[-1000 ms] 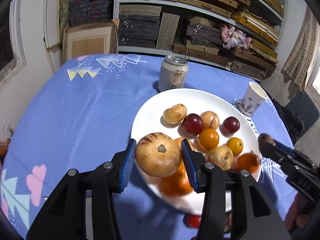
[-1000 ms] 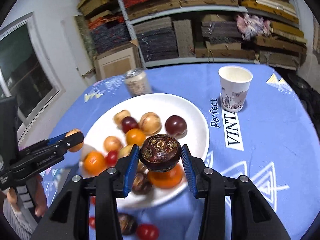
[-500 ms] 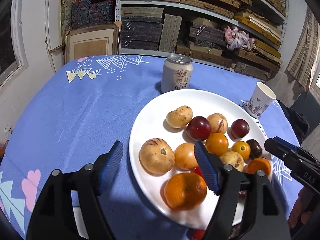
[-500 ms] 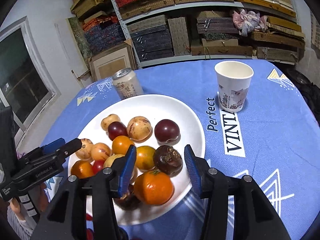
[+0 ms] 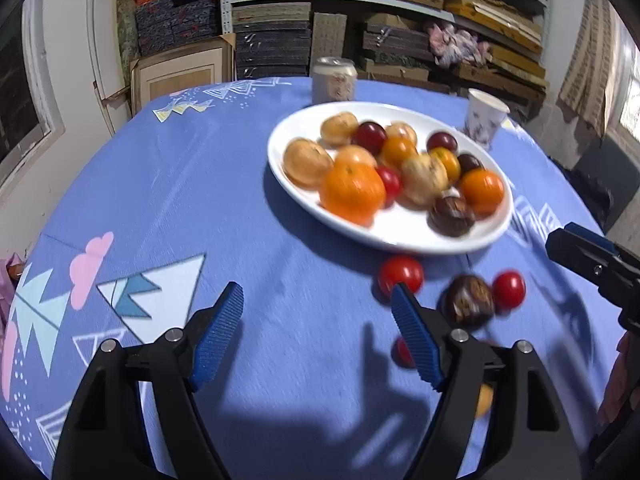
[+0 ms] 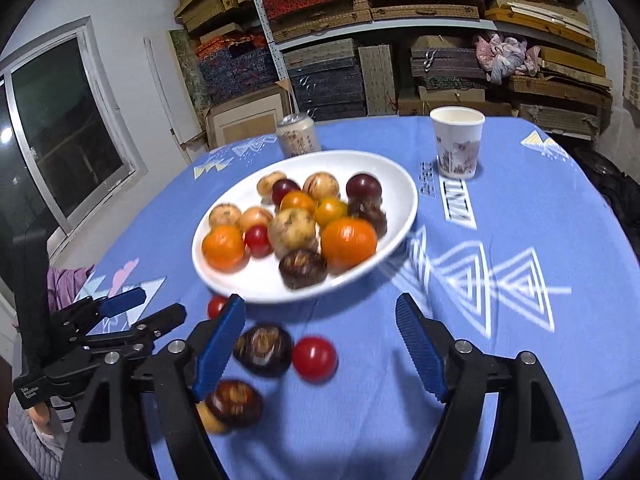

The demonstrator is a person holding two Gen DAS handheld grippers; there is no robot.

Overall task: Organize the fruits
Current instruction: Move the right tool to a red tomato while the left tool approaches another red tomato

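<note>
A white plate [image 5: 400, 236] [image 6: 256, 284] holds several fruits: oranges, red plums, yellow-brown melons and dark brown fruits. Loose on the blue cloth near the plate's front edge lie red tomatoes [image 5: 401, 275] [image 6: 314, 358] and a dark brown fruit [image 5: 469, 306] [image 6: 263, 349]; a second brown fruit [image 6: 234, 402] lies nearer. My left gripper [image 5: 316, 330] is open and empty above bare cloth, left of the loose fruits. My right gripper [image 6: 320, 344] is open and empty, low over the loose fruits. The left gripper also shows in the right wrist view [image 6: 132, 312].
A drink can [image 5: 334, 79] [image 6: 298, 136] stands behind the plate. A paper cup [image 5: 485, 118] [image 6: 457, 142] stands at the back right. Shelves of boxes line the wall behind the table. A small yellow fruit [image 5: 483, 400] lies behind my left gripper's right finger.
Both grippers have drawn back from the plate toward the table's near edge, open and empty. One second ago each held a fruit; both fruits now lie on the plate.
</note>
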